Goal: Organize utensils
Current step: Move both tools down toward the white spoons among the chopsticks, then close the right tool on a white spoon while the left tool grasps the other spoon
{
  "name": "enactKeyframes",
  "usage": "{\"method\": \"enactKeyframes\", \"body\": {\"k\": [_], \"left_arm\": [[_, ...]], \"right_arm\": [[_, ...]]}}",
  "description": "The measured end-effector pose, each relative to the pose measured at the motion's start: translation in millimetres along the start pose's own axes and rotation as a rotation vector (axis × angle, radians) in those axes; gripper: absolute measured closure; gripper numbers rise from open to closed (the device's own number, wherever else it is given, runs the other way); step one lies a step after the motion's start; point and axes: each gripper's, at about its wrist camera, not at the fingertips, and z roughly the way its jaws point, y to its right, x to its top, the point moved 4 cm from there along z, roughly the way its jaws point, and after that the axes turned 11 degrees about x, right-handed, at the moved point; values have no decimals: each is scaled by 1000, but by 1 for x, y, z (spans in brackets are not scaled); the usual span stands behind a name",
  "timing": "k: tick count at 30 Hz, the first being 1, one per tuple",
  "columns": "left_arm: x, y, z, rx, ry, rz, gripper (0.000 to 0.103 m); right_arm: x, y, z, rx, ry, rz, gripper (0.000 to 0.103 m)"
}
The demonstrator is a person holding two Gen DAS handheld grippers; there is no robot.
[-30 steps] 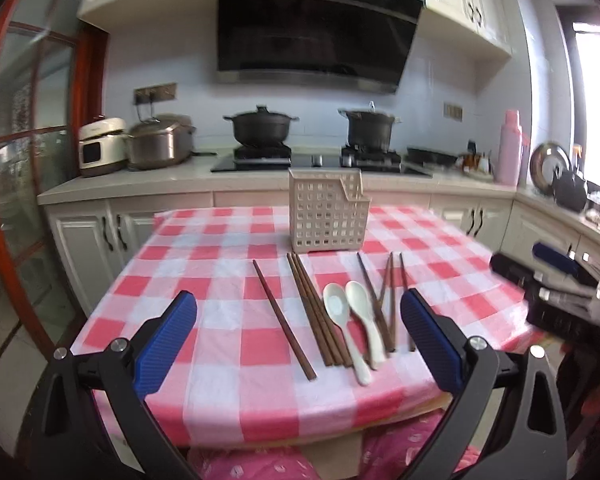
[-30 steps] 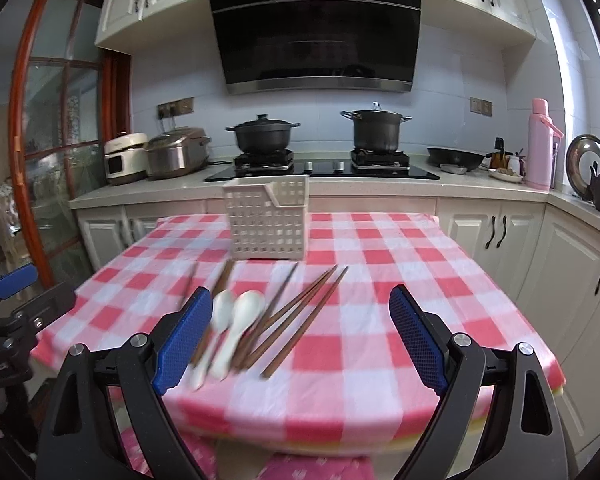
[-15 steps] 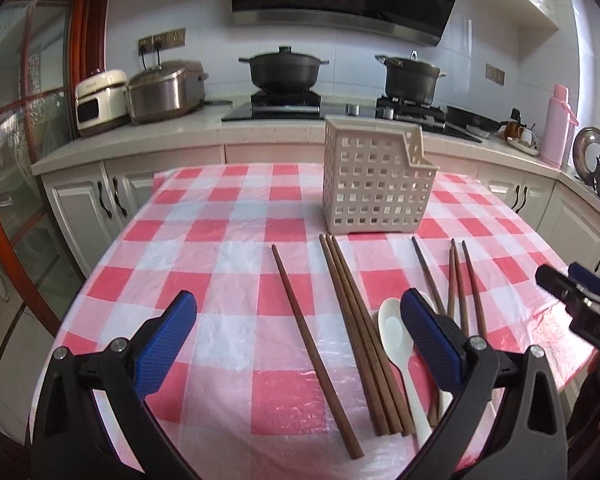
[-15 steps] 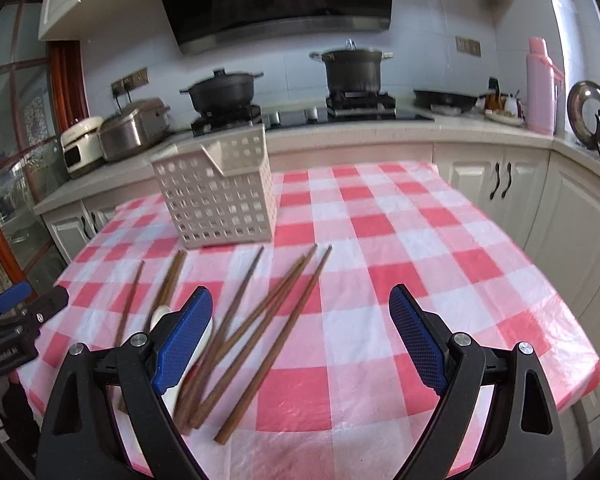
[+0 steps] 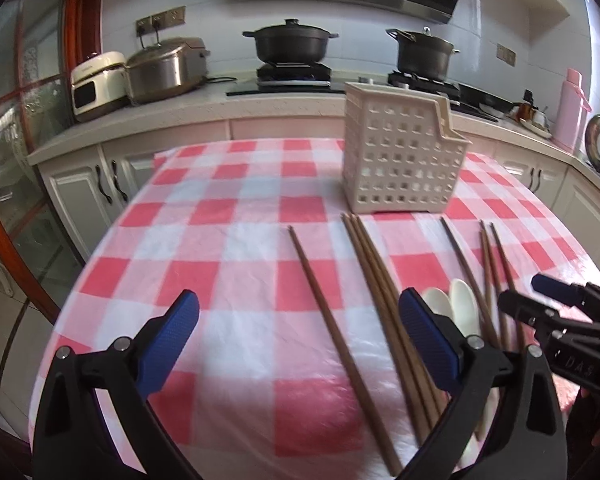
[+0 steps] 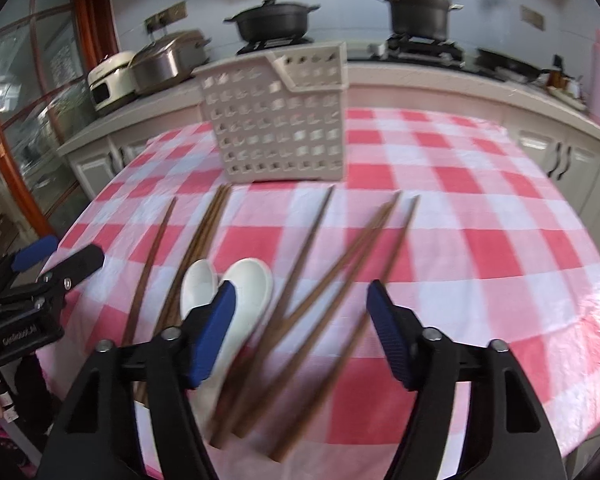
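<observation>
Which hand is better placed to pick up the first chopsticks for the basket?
Probably the right. The right tongs are open with three chopsticks running between their fingers. The left tongs are open too, framing only a single chopstick, with the spoons beside them.

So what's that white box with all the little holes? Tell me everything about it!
The basket looks like cream plastic, its walls full of square holes. Its top rim steps down on one side. It stands upright on the checked tablecloth, just behind the chopsticks. Nothing shows above its rim, and no gripper touches it.
</observation>
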Motion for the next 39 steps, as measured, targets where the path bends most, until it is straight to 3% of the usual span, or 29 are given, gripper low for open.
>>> {"method": "enactKeyframes", "body": {"k": [8, 15, 24, 29, 34, 35, 39], "left_arm": [[3, -22, 8, -13, 1, -26, 10], [-5, -20, 11, -44, -6, -26, 10], [-9, -30, 12, -64, -9, -45, 11], [-7, -26, 11, -105, -14, -45, 23], [-5, -13, 14, -203, -54, -35, 35], [-5, -8, 16, -229, -69, -29, 38], [-1, 14, 19, -284, -93, 19, 49]], "right_arm": [[-2, -17, 26, -17, -73, -18, 59], [2, -27, 40, -51, -92, -61, 60], [14, -28, 50, -29, -120, -78, 63], [18, -25, 53, -9, -138, -89, 71], [18, -18, 50, 30, -142, -83, 72], [18, -16, 49, 37, -145, -78, 82], [15, -6, 47, 45, -148, -65, 91]]}}
